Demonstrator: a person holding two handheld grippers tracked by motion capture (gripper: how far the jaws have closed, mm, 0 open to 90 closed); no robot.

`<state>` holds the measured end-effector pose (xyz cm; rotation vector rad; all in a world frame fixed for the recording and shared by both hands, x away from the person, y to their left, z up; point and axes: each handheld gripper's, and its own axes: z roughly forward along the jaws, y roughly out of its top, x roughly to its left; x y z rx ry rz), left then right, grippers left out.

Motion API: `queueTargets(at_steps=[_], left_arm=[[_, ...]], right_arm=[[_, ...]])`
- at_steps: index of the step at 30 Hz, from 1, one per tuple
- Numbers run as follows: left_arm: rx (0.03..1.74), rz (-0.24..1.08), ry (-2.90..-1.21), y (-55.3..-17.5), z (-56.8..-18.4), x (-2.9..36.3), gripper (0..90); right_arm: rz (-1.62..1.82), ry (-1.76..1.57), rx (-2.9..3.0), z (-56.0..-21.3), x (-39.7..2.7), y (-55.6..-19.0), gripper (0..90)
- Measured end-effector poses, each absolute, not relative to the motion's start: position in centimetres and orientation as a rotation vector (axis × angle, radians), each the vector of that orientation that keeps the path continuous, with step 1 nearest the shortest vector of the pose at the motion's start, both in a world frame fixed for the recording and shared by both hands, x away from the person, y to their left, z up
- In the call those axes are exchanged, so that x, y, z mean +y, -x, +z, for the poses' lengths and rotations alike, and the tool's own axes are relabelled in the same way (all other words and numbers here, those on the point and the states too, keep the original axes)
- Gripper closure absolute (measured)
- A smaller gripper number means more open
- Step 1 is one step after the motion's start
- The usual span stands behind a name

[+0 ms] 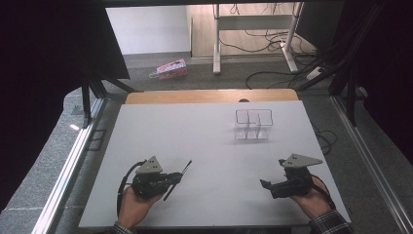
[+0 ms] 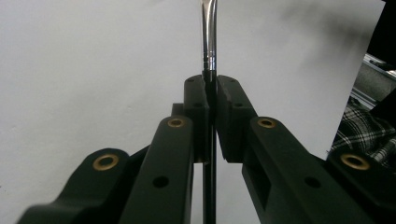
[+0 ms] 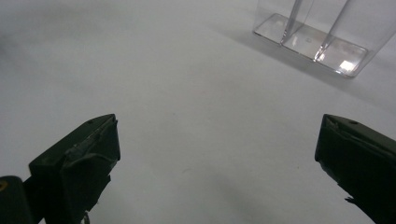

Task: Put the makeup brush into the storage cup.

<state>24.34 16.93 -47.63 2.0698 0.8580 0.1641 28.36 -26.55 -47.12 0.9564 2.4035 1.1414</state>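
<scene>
The left tongs (image 2: 211, 100) are clamped on a thin black-handled tool (image 2: 208, 42) with a metal neck; its working end is cut off at the top of the left gripper view, so its kind is hard to tell. It sits low over the white bench (image 1: 195, 141), near the front left. The right tongs (image 3: 217, 154) stand apart, holding nothing, with the clear divided box (image 1: 253, 124) well beyond them. No writing is readable.

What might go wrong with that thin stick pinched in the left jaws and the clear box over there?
The left gripper pinches the slim brush on a narrow stretch of handle, so it may swivel or slip. The clear divided organizer looks light and stands free on the table; a poke from the long handle might tip or push it.
</scene>
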Motion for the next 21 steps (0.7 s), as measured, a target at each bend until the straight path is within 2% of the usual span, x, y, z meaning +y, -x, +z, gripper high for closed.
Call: queueTargets(at_steps=[21], left_arm=[[0.813,0.165,-2.026,-24.9,-47.6,15.1,83.9]], right_arm=[[1.275,-0.973,2.424,-46.5,-24.1,-28.7,0.7]])
